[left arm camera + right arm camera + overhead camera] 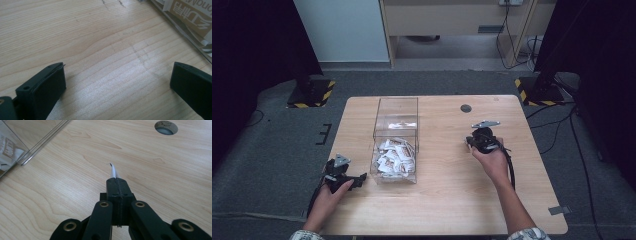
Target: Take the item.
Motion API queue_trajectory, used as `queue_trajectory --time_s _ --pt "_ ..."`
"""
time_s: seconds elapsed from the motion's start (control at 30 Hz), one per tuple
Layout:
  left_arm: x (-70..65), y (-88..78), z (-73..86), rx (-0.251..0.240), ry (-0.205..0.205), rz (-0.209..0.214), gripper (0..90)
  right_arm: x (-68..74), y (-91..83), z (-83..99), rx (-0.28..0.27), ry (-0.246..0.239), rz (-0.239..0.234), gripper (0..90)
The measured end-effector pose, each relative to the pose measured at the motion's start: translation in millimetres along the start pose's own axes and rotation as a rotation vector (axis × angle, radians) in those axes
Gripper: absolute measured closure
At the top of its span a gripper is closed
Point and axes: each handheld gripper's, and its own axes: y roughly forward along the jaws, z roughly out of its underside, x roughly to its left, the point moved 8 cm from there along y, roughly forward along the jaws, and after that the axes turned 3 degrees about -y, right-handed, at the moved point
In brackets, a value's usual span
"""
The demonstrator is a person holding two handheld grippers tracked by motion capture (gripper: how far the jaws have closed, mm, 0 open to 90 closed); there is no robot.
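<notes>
Two claws sit over a pale wooden table (447,200) in the high view. The left claw (343,177) is at the lower left of the frame, just beside a clear plastic box (396,140) whose near half holds a heap of white and brown packets (394,157). The right claw (479,139) is right of centre, well apart from the box, below a small round hole (466,108) in the table.

From the left claw (117,82) view, the jaws stand wide apart over bare wood. At the upper right corner the box wall (185,32) shows a packet (192,15) with brown print; the characters are cut off and I cannot read them.

From the right claw (116,180) view, the jaws are pressed together on a thin white sliver (113,172) poking from the tip; what it is cannot be told. The box corner (22,150) is at the upper left, the hole (166,127) at the upper right.
</notes>
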Motion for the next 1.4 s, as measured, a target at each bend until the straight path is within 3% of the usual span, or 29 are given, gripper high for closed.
queue_trajectory --time_s 0.57,1.23,1.4 --pt "0.0 0.0 0.0 0.0 0.0 0.0 0.0 14.8 17.8 2.7 0.022 0.012 -0.014 85.4" --pt "0.0 0.0 0.0 0.0 0.0 0.0 0.0 29.3 4.4 -13.7 -0.039 0.048 -0.037 53.2" --pt "0.0 0.0 0.0 0.0 0.0 0.0 0.0 30.5 -2.6 -15.8 -0.055 0.054 -0.027 36.2"
